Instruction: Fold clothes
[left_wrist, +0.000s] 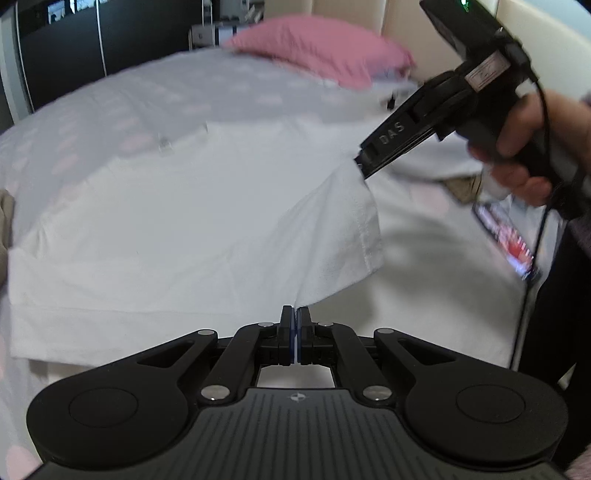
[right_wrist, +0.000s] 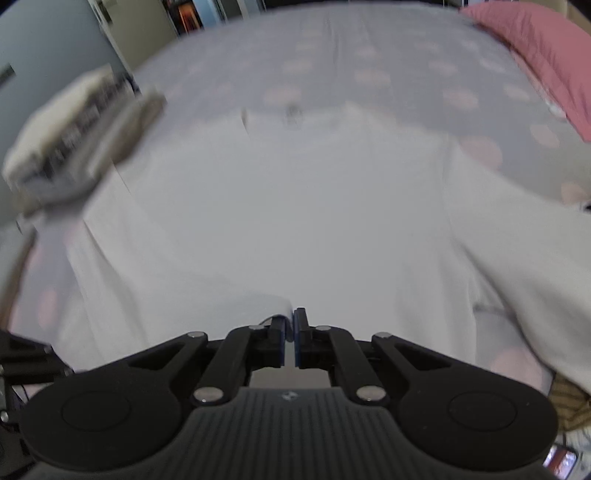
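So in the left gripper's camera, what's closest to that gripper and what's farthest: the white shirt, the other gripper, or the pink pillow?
1. White shirt: pinched in the left gripper, spread ahead.
2. Right gripper: up to the right, clamping the shirt's raised edge.
3. Pink pillow: far back, at the bed's head.

A bed (left_wrist: 110, 122) covered in a pale sheet with faint pink dots is filling most of both views. A pink pillow (left_wrist: 321, 48) is lying at its far end, against a cream headboard (left_wrist: 406, 22). A dark wardrobe (left_wrist: 66, 59) is standing beyond the bed in the left wrist view. Near the bed's right edge, a phone (left_wrist: 506, 240) with a lit screen is lying flat. In the right wrist view, a blurred stack of folded fabrics (right_wrist: 77, 136) is sitting at the left, and 1 patterned tan cloth (right_wrist: 570, 406) is showing at the lower right.
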